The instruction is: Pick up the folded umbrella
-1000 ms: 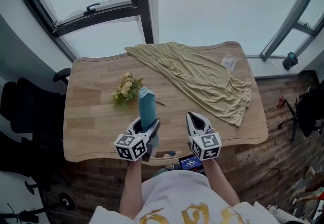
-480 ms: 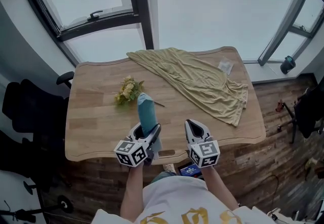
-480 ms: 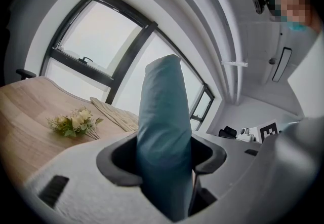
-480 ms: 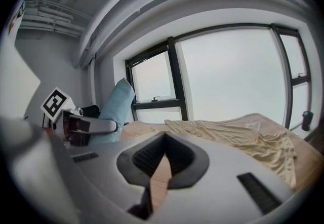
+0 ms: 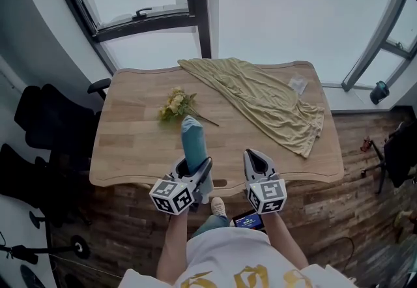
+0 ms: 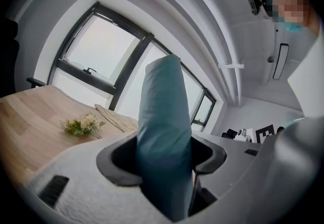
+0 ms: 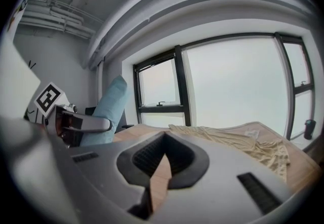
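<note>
The folded umbrella (image 5: 193,140) is a teal, sleeve-like bundle. My left gripper (image 5: 194,166) is shut on its lower part and holds it above the near edge of the wooden table (image 5: 130,150), its tip pointing away and upward. In the left gripper view the umbrella (image 6: 164,132) fills the space between the jaws of the left gripper (image 6: 162,159). My right gripper (image 5: 256,158) hangs beside it on the right, shut and holding nothing. In the right gripper view its jaws (image 7: 162,159) meet with only a thin slit, and the umbrella (image 7: 109,111) shows at the left.
A small bunch of yellow flowers (image 5: 176,104) lies mid-table. An olive cloth (image 5: 267,101) is spread across the right half, with a small clear packet (image 5: 298,86) near the far right corner. Black chairs (image 5: 45,124) stand left of the table. Windows lie behind it.
Both grippers have drawn back toward the person and risen. The umbrella has come along in the left gripper, now over the table's near edge.
</note>
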The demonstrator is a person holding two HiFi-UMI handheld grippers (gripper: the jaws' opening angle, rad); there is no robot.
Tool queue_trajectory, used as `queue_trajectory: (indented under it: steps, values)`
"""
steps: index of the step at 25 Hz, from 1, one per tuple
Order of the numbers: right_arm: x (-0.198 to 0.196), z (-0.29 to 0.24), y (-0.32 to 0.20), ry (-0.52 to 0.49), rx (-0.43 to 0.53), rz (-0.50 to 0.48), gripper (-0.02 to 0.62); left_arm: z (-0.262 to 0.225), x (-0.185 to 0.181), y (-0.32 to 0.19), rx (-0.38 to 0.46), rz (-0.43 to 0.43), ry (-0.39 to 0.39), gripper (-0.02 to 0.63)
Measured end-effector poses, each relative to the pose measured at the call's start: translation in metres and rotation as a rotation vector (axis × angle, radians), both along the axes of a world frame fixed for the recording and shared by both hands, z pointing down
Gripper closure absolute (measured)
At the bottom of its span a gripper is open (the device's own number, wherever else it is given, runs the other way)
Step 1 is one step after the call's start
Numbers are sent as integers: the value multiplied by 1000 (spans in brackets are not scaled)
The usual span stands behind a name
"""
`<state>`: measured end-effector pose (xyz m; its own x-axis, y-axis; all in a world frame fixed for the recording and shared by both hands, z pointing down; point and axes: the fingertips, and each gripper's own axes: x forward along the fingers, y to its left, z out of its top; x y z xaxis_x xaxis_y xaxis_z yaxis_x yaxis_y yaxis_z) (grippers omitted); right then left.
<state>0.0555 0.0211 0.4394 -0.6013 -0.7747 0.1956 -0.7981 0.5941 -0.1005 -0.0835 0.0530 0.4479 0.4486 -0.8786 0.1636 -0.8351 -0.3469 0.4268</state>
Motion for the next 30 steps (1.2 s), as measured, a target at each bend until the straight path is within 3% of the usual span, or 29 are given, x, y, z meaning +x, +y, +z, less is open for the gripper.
queue_trajectory:
  steps: [10, 30]
  values:
    - [4, -20, 44, -41, 55, -28, 584, -15, -1, 51, 46, -65, -6, 334]
    - [17, -24, 62, -47, 59, -39, 584, -12, 6, 71, 46, -81, 3, 334]
